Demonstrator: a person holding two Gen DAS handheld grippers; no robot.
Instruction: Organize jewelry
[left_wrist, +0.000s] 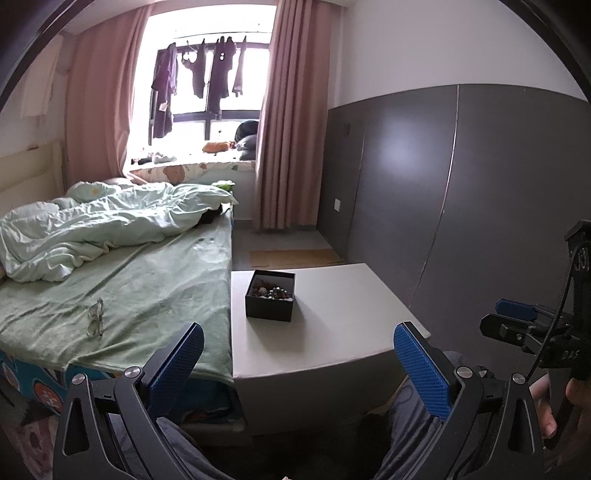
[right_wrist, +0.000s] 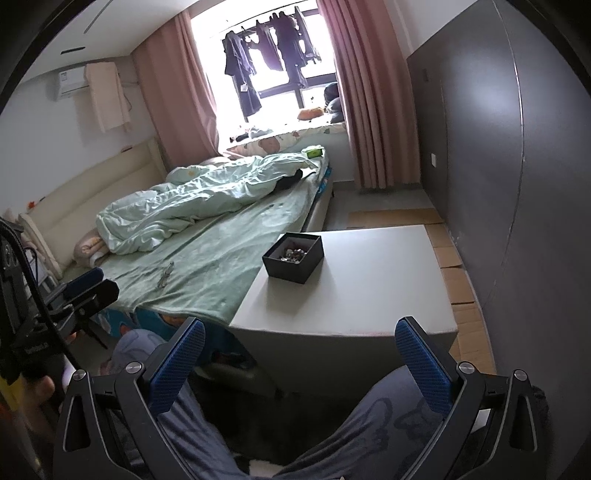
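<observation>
Left gripper (left_wrist: 299, 363) spread wide, empty, held low before the table (left_wrist: 351, 314). Right gripper (right_wrist: 300, 360) likewise wide and empty, short of the table's near edge. Ahead, well apart from both, an open black box (left_wrist: 270, 295) on the table's far left part, beside the bed (left_wrist: 147, 280). Inside, a heap of jewelry (left_wrist: 272, 291): probably light, small, hard, slippery, prone to tangle. Best pinched piece by piece from above; box likely light and stiff, graspable by a wall.
</observation>
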